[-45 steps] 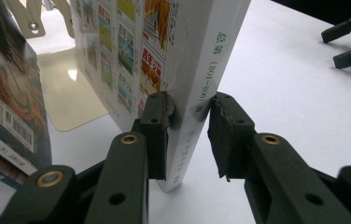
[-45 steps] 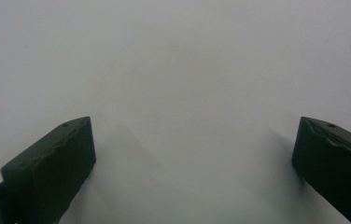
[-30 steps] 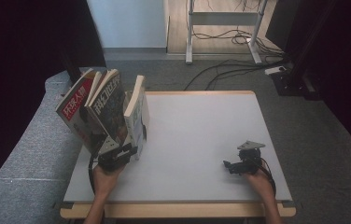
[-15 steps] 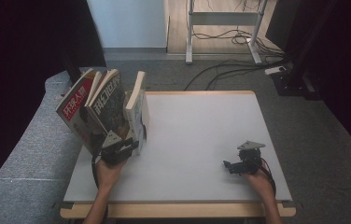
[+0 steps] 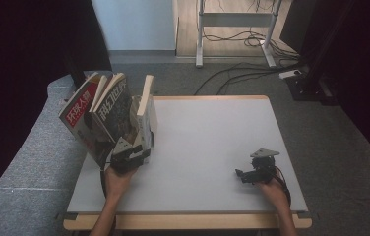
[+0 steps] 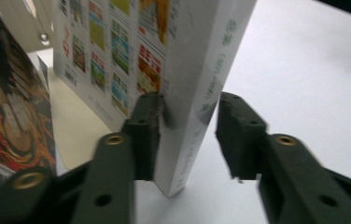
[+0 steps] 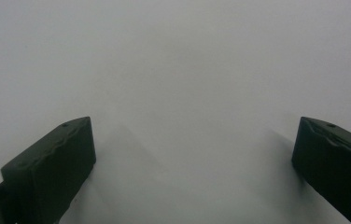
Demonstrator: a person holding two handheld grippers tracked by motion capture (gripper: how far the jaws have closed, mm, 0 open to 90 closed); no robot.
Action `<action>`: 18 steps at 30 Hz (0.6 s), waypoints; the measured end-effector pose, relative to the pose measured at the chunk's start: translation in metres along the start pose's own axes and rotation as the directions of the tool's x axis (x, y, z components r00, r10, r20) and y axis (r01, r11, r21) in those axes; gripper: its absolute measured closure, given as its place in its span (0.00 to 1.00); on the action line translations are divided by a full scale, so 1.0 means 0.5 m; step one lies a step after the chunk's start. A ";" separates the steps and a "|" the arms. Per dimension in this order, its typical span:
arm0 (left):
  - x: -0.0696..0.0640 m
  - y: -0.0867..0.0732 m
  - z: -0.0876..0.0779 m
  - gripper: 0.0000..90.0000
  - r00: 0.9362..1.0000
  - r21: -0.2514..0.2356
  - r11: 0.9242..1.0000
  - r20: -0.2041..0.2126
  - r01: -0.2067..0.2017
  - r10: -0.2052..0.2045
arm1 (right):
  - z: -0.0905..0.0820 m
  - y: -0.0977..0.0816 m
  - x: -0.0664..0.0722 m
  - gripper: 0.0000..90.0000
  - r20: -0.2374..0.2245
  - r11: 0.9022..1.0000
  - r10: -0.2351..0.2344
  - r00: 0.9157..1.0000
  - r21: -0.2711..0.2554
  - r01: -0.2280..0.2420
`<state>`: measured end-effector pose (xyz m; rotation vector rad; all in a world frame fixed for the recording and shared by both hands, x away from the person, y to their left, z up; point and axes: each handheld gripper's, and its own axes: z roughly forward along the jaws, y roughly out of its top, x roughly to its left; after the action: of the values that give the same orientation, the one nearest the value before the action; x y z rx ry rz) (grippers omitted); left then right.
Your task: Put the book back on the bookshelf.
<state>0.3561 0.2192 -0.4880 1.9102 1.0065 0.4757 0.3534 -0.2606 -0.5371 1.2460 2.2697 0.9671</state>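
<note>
Three books stand at the left edge of the white table [image 5: 212, 132]: a red-covered one [image 5: 77, 115], a dark-covered one [image 5: 114, 105] leaning on it, and a white one [image 5: 146, 105] standing nearly upright, apart from them. My left gripper [image 5: 131, 155] sits at the foot of the white book [image 6: 201, 84]. Its jaws have just been opening: the left gripper [image 6: 187, 126] straddles the spine, one pad [image 6: 145, 126] touching the cover and the other standing off with a gap. My right gripper [image 5: 252, 173] rests low over the table at the right, and the right gripper [image 7: 192, 149] is open with nothing between its jaws.
A grey padded bench [image 5: 30, 167] runs along the table's left side, just behind the leaning books. Cables [image 5: 232, 73] and a desk frame [image 5: 237, 19] lie on the floor beyond the far edge. Bare white tabletop spreads between my two hands.
My left hand has shifted slightly forward and right at the foot of the white book, which now stands a little more upright. The right hand has not moved.
</note>
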 end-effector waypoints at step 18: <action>-0.029 -0.014 -0.060 0.16 0.995 0.033 0.999 0.093 -0.032 0.029 | 0.000 0.001 0.000 0.00 0.002 1.000 -0.002 1.000 -0.001 0.002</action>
<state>0.3243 0.2256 -0.4769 1.9624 0.9323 0.3855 0.3535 -0.2603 -0.5369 1.2437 2.2688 0.9657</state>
